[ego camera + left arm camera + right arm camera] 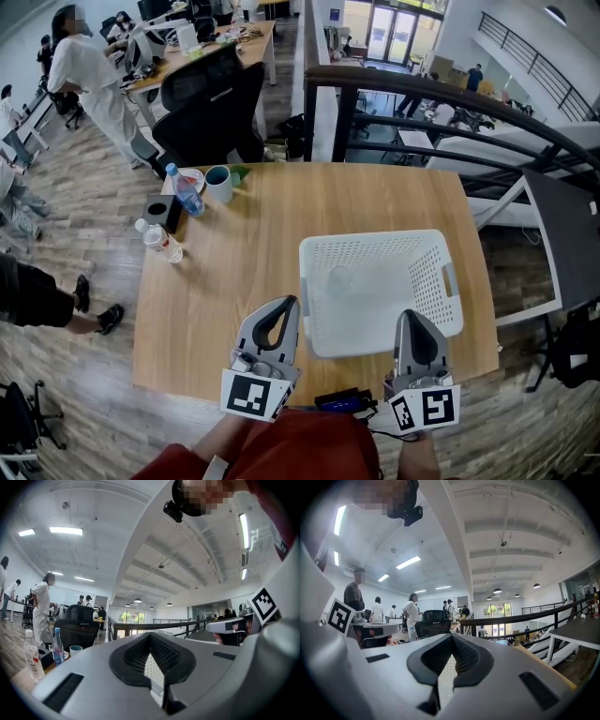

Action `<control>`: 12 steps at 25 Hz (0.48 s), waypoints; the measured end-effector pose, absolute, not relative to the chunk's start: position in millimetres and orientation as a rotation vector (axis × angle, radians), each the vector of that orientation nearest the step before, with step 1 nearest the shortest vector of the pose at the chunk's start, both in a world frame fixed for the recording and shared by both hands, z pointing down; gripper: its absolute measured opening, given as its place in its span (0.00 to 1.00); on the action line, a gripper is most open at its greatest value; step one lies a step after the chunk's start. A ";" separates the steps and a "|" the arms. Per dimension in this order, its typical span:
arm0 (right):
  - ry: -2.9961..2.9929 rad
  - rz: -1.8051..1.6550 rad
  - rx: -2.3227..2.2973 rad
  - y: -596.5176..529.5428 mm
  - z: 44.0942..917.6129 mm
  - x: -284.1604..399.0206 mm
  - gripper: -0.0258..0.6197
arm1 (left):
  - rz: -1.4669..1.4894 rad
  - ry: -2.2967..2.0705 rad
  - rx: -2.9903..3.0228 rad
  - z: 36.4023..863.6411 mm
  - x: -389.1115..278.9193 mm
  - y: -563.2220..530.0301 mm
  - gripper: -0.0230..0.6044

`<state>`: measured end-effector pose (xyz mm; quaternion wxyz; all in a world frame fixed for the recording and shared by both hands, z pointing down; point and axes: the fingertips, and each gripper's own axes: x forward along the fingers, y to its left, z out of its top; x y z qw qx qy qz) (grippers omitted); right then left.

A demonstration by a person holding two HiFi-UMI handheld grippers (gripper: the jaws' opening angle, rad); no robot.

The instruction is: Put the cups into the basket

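Mug (218,184) stands upright at the far left corner of the bench (253,272), just beside a water bottle (186,192), well apart from the white basket (427,281). I judge it ceramic: stiff, smooth, weighty, chippable, so I'd pinch one wall across the rim. My left gripper (292,301) and my right gripper (410,315) hover clenched and empty at the near edge
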<state>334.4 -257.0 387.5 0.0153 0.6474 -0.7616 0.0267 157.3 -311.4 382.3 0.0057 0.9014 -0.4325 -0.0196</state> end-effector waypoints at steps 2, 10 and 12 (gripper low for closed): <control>-2.370 0.080 2.013 -257.1 387.2 335.2 0.06 | -0.051 -1.359 2.816 383.3 157.4 -311.4 0.05; -2.375 0.071 2.006 -258.5 385.0 336.2 0.06 | -0.065 -1.357 2.828 380.2 159.8 -312.1 0.05; -2.374 0.070 2.008 -258.7 384.8 338.0 0.06 | -0.056 -1.358 2.826 379.8 161.3 -312.9 0.05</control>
